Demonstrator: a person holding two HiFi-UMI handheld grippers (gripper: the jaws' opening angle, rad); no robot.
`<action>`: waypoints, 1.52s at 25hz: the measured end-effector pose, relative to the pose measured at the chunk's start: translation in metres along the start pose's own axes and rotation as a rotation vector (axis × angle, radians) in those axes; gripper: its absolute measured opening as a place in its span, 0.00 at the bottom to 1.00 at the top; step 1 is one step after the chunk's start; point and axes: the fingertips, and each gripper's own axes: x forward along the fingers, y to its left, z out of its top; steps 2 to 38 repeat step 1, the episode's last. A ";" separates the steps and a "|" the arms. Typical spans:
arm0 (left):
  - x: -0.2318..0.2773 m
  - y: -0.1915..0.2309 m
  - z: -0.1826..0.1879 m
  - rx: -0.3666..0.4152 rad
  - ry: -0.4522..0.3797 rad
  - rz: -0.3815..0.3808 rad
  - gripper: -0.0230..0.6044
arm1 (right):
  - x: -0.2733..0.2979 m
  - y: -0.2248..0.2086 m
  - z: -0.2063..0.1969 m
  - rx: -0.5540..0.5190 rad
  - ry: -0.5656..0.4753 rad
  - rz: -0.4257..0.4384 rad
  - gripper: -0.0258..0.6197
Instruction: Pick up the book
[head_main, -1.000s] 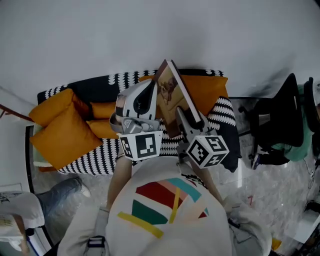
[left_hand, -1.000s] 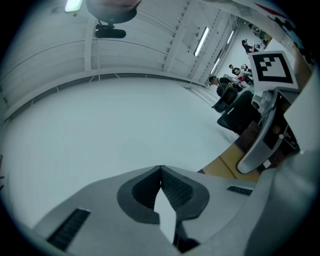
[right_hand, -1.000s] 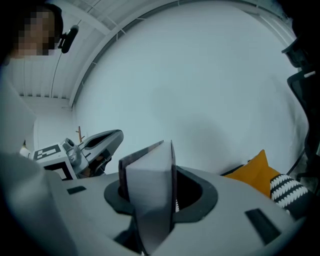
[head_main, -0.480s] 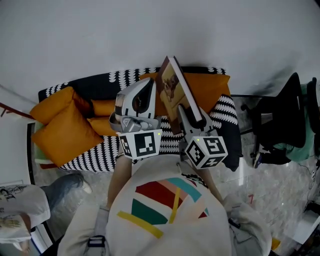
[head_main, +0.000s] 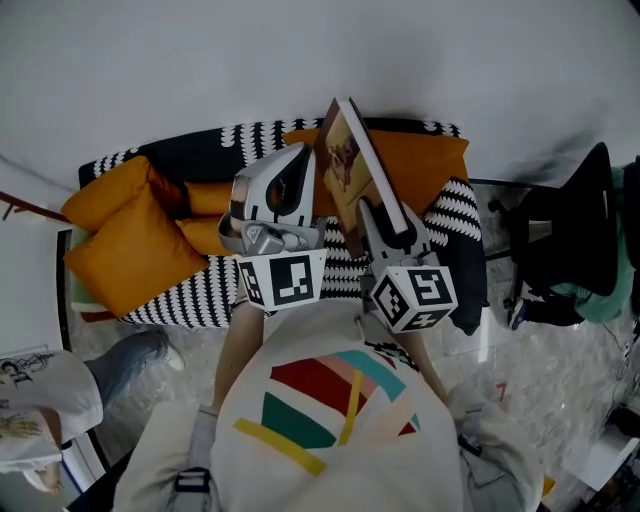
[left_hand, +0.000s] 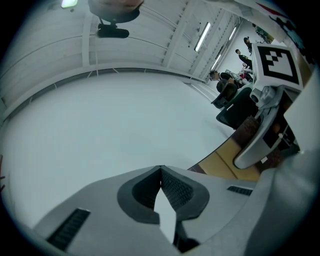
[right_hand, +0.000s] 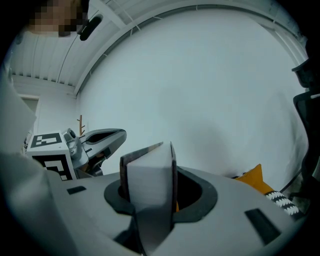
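Observation:
The book (head_main: 345, 160), brown cover with a picture on it, stands on edge in the air above the sofa (head_main: 190, 300). My right gripper (head_main: 385, 225) is shut on its lower end. In the right gripper view its white page block (right_hand: 150, 172) fills the gap between the jaws. My left gripper (head_main: 300, 160) hangs just left of the book, apart from it, shut with nothing in it. In the left gripper view its fingertips (left_hand: 161, 172) meet against the white wall, and the right gripper (left_hand: 257, 137) with the book shows at the right.
The sofa carries a black-and-white patterned throw and several orange cushions (head_main: 125, 255). A black office chair (head_main: 565, 240) stands to the right. A person's boot (head_main: 125, 365) is on the floor at lower left. The white wall (head_main: 320, 60) lies behind the sofa.
The book has rolled slightly in the right gripper's hold. Both grippers stay where they were, and the left one stays shut and empty.

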 end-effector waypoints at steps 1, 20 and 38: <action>0.001 0.000 0.000 0.001 -0.001 0.003 0.04 | 0.000 -0.001 0.000 -0.002 -0.001 -0.001 0.28; 0.001 0.000 0.000 0.001 -0.001 0.003 0.04 | 0.000 -0.001 0.000 -0.002 -0.001 -0.001 0.28; 0.001 0.000 0.000 0.001 -0.001 0.003 0.04 | 0.000 -0.001 0.000 -0.002 -0.001 -0.001 0.28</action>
